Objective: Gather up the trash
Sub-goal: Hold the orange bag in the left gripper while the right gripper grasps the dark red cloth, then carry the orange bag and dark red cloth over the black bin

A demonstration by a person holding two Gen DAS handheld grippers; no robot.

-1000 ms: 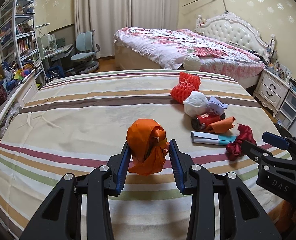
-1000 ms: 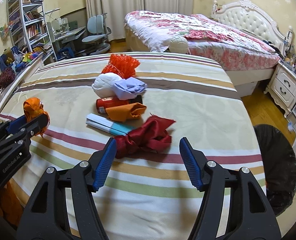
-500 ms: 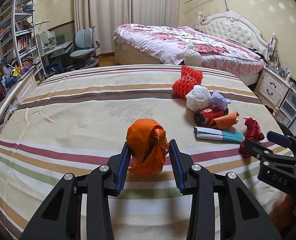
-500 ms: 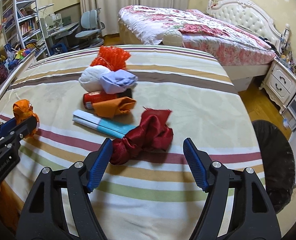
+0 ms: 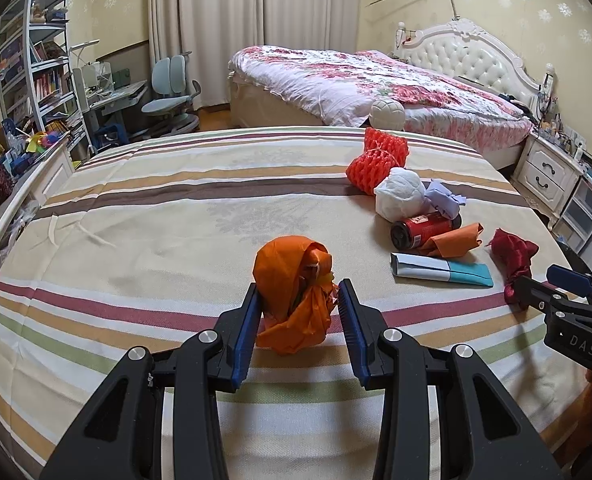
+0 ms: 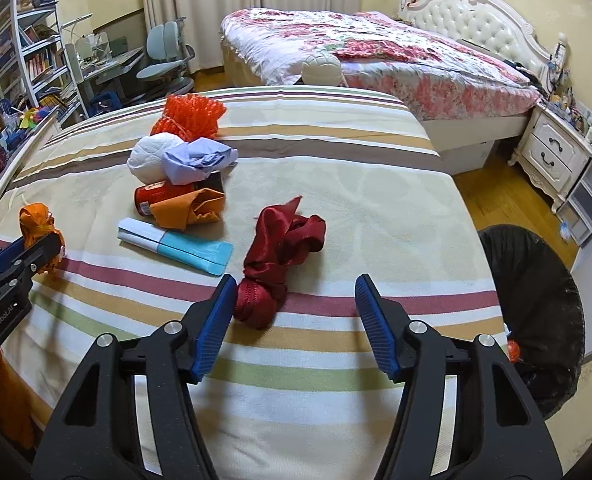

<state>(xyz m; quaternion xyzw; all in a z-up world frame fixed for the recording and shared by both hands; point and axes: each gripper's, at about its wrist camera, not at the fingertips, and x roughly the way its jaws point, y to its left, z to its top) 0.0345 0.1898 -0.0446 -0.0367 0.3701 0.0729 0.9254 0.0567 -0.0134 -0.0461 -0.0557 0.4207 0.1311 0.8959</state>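
My left gripper [image 5: 298, 304] is shut on a crumpled orange bag [image 5: 294, 286] and holds it above the striped bedspread [image 5: 176, 216]; the bag also shows in the right wrist view [image 6: 40, 224]. My right gripper [image 6: 294, 308] is open, with a dark red cloth [image 6: 280, 248] lying on the spread just ahead, near its left finger. The cloth also shows in the left wrist view [image 5: 514, 256]. A black trash bin [image 6: 536, 300] stands on the floor to the right of the bed.
A pile of trash lies further back: a red can [image 6: 156, 196], an orange cloth [image 6: 188, 212], a white and teal packet [image 6: 176, 246], a white wad [image 6: 150, 156], a lilac cloth [image 6: 196, 160] and red netting [image 6: 190, 114]. Another bed [image 6: 376, 56] and a nightstand [image 6: 556, 148] stand behind.
My right gripper has pulled back and shifted right, so the red cloth lies further ahead and to its left. My left gripper has kept the orange bag and risen slightly.
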